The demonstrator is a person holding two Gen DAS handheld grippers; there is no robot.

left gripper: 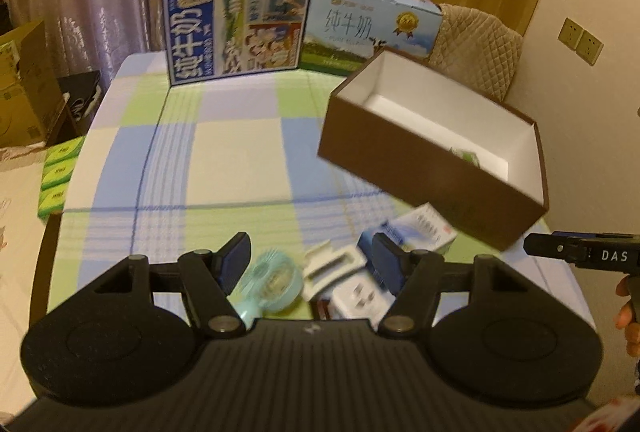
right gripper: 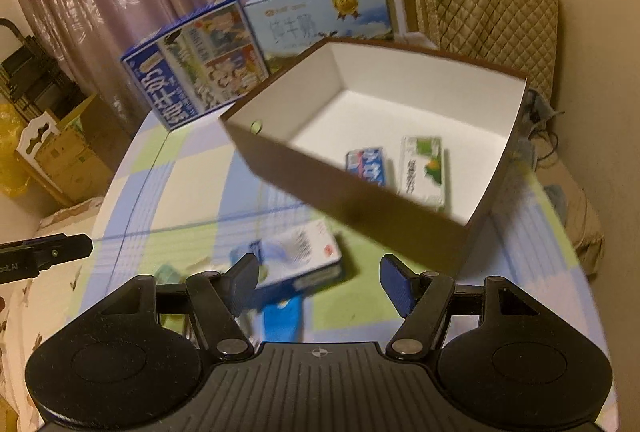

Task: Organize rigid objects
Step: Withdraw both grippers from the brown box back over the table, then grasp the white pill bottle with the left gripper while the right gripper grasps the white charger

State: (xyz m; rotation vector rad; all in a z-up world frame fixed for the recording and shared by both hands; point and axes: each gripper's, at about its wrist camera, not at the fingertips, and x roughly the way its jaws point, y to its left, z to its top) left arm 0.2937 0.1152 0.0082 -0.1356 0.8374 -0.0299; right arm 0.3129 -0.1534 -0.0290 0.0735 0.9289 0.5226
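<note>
Both wrist views look forward, sharing the brown box.

- The dark blue milk carton standing at the far end of the table carries large white characters "纯牛奶" running sideways down its left part; the smaller print beside them is too blurred to read.
- The light blue milk carton just beside it shows "纯牛奶" in thin grey characters, with a gold medal seal to their right; the line under them cannot be read.
- The black tool at the right edge of the left wrist view bears white letters "DAS".
- The black tool at the left edge of the right wrist view shows a cut-off "oot.AI".
</note>
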